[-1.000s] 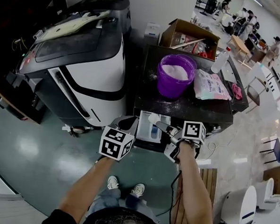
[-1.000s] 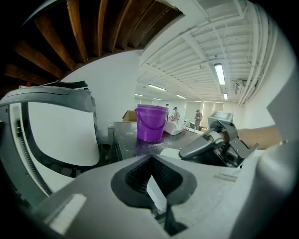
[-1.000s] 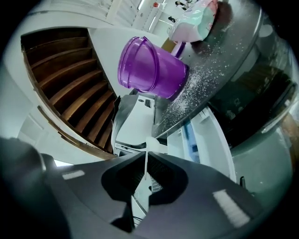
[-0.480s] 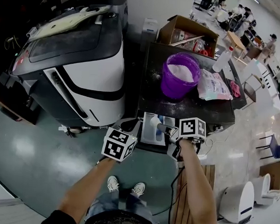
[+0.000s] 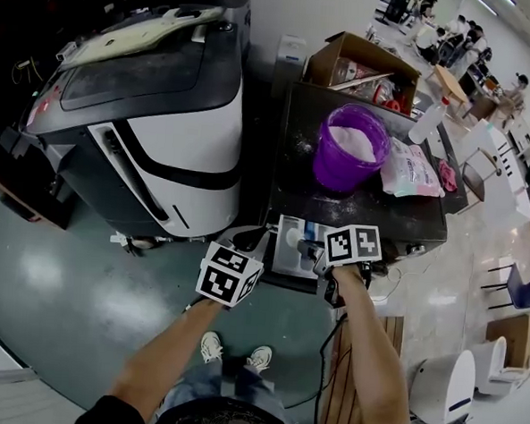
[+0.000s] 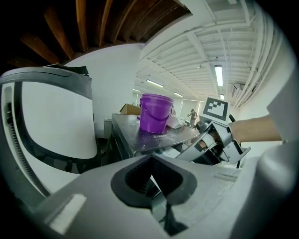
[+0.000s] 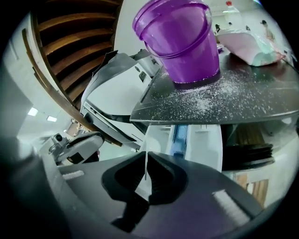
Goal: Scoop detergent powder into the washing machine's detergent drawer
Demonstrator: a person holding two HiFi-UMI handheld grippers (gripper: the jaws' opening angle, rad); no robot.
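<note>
The detergent drawer stands pulled out from under the dark machine top; it also shows white with a blue compartment. My right gripper is shut on the thin handle of a white scoop held over the drawer. A purple bucket of white powder stands on the top. My left gripper hangs just left of the drawer, jaws together with nothing seen between them.
A large black-and-white machine fills the left. A pink detergent bag, spilled powder, a cardboard box and a bottle lie round the bucket. A wooden pallet is at my right foot.
My right gripper and the scoop have edged left and closer over the drawer. The left gripper has stayed beside the drawer.
</note>
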